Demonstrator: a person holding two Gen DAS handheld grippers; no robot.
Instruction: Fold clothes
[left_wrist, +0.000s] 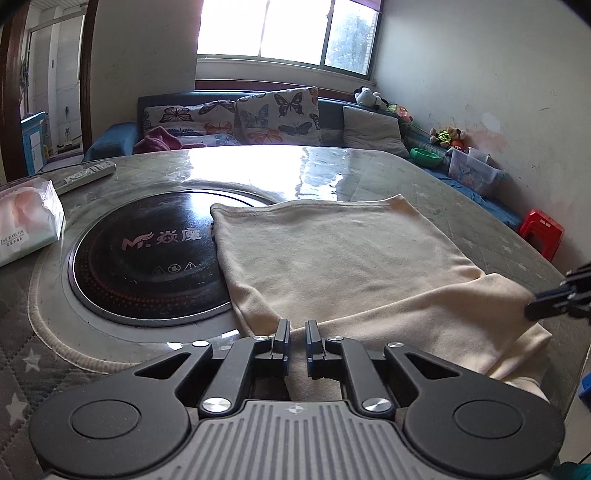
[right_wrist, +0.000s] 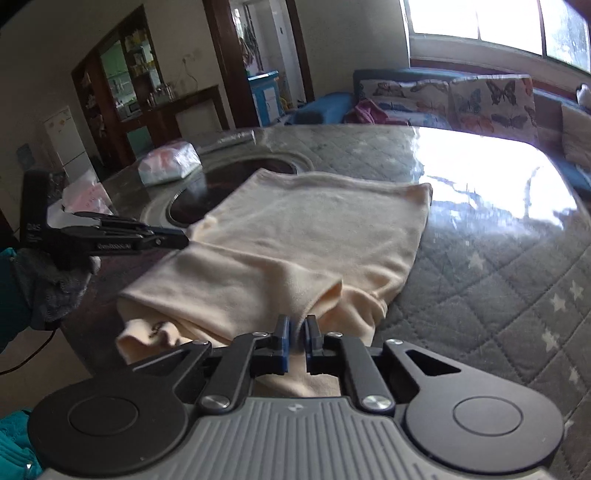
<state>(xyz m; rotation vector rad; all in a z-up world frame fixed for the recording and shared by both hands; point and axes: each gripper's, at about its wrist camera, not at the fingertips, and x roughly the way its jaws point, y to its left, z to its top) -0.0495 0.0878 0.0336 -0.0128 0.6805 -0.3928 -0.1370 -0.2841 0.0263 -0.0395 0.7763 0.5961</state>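
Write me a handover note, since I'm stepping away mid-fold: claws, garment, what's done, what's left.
Left claw: nearly closed at the near edge of the cream garment; whether it grips the cloth is unclear.
Right claw: pinching a raised fold of the garment.
Garment: on the quilted table, far corner overlapping the black cooktop; near part already folded over in a band.
Left: probably finish this fold, flatten, fold again.

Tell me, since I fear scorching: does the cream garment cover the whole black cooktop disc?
No: the cream garment overlaps only the right edge of the black cooktop disc; its logo shows.
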